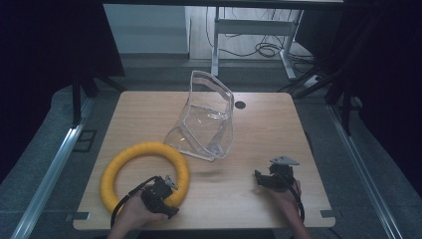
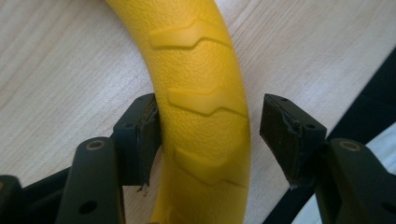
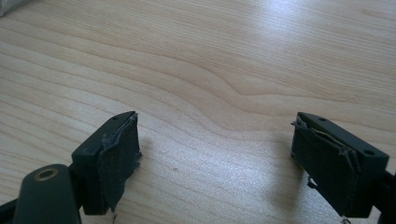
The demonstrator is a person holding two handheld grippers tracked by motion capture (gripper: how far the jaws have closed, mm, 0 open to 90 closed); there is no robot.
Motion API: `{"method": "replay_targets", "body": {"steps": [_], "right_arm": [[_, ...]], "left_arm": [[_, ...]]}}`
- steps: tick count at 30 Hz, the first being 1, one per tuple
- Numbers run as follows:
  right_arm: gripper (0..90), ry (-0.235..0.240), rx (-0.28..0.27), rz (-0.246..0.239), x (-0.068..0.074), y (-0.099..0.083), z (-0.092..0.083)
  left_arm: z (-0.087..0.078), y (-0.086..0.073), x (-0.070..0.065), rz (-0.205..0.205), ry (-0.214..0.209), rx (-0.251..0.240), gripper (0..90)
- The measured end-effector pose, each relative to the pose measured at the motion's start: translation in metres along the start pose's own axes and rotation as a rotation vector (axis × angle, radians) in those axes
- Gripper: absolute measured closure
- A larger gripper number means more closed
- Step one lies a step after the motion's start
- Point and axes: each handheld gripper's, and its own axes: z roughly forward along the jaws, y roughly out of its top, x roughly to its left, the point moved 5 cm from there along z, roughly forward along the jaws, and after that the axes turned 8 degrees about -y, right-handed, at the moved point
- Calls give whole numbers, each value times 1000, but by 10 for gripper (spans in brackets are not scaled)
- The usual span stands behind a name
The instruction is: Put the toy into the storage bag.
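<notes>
Here the left gripper (image 2: pixel 205 135) straddles the yellow ring (image 2: pixel 205 116), one pad touching it, the other just clear, so nothing is clamped. The ring lies flat on the table (image 1: pixel 259 124), just beside the clear plastic bag (image 1: pixel 206 119). Well right of the ring, the right gripper (image 3: pixel 212 154) rests wide open over bare wood.

Yellow ring (image 2: pixel 205 116): soft-looking plastic or rubber, matt, pebbled grain, raised chevron ribs moulded in.
Table (image 3: pixel 224 60): pale wood-grain top, smooth, faint satin sheen.
Clear bag (image 1: pixel 206 119): transparent glossy plastic film, creased.
Left gripper (image 2: pixel 208 135) and right gripper (image 3: pixel 217 158): black matt plastic; pads (image 3: pixel 119 158) dull, rubbery, frayed at edges.
</notes>
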Motion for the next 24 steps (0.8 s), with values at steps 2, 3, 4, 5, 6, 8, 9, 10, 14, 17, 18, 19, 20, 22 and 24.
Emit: {"method": "replay_targets", "body": {"steps": [2, 3, 4, 5, 6, 8, 9, 10, 14, 17, 18, 19, 20, 22, 24], "right_arm": [[155, 0, 0, 0, 0, 0, 0], [156, 0, 0, 0, 0, 0, 0], [155, 0, 0, 0, 0, 0, 0], [155, 0, 0, 0, 0, 0, 0], [156, 0, 0, 0, 0, 0, 0], [156, 1, 0, 0, 0, 0, 0], [156, 1, 0, 0, 0, 0, 0], [157, 1, 0, 0, 0, 0, 0], [157, 1, 0, 0, 0, 0, 0], [157, 1, 0, 0, 0, 0, 0], [157, 1, 0, 1, 0, 0, 0], [157, 1, 1, 2, 0, 0, 0], [157, 1, 2, 3, 0, 0, 0], [156, 1, 2, 3, 0, 0, 0], [158, 1, 2, 5, 0, 0, 0]], "left_arm": [[3, 1, 1, -11, 16, 7, 396], [5, 1, 2, -19, 28, 11, 404], [6, 2, 2, -28, 37, 4, 417], [6, 2, 2, -28, 37, 4, 428], [6, 3, 2, -29, 42, 2, 428], [6, 3, 3, -39, 52, -5, 467], [6, 4, 2, -40, 50, -8, 467], [6, 4, 1, -45, 50, -12, 494], [6, 4, 2, -51, 44, -18, 500], [4, 3, 3, -55, 24, -36, 502], [1, 3, 4, -58, 11, -53, 502], [-7, 3, 5, -65, -21, -97, 502], [-7, 3, 5, -65, -21, -97, 502], [-17, 1, 7, -72, -57, -147, 503], [-28, 0, 8, -82, -93, -209, 503]]}}
